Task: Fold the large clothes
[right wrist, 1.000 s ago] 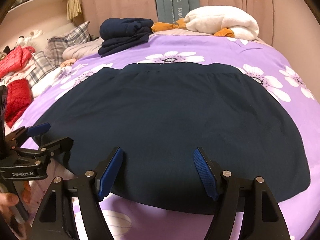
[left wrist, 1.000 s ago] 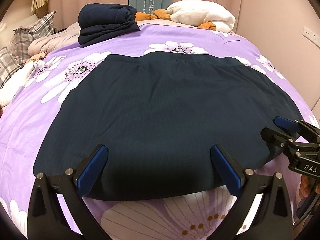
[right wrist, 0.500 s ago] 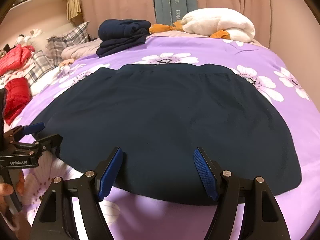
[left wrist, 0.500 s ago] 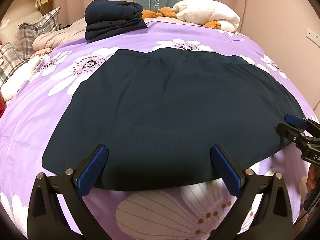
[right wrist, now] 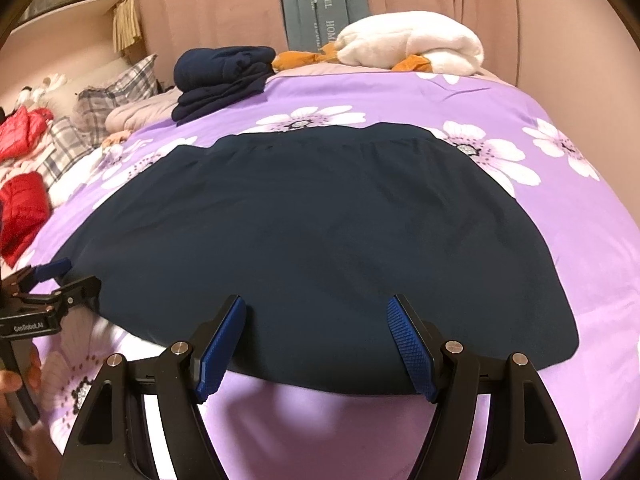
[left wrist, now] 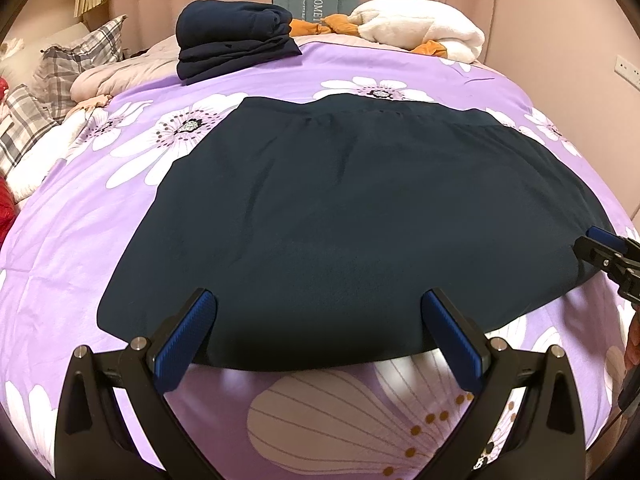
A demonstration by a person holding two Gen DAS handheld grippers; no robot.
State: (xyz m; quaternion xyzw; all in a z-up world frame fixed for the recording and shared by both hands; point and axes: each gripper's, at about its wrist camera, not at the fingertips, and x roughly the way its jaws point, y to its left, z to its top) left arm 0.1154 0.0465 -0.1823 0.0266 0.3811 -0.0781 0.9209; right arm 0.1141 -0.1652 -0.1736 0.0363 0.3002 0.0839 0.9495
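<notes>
A large dark navy skirt (left wrist: 360, 216) lies spread flat on the purple flowered bedspread (left wrist: 80, 208), waistband at the far side, hem toward me; it also shows in the right wrist view (right wrist: 320, 240). My left gripper (left wrist: 320, 336) is open and empty, just above the near hem, left of its middle. My right gripper (right wrist: 316, 344) is open and empty above the near hem further right. The right gripper shows at the right edge of the left wrist view (left wrist: 604, 252); the left gripper shows at the left edge of the right wrist view (right wrist: 52, 280).
A stack of folded navy clothes (left wrist: 236, 36) sits at the far side of the bed. A white and orange plush (left wrist: 420, 30) lies at the far right. Plaid pillows (left wrist: 60, 76) and red clothing (right wrist: 20, 208) lie at the left. Curtains and wall stand behind.
Both grippers have drawn back toward me and a little upward, so more bedspread shows below the hem. The skirt has not moved. Both stay open.
</notes>
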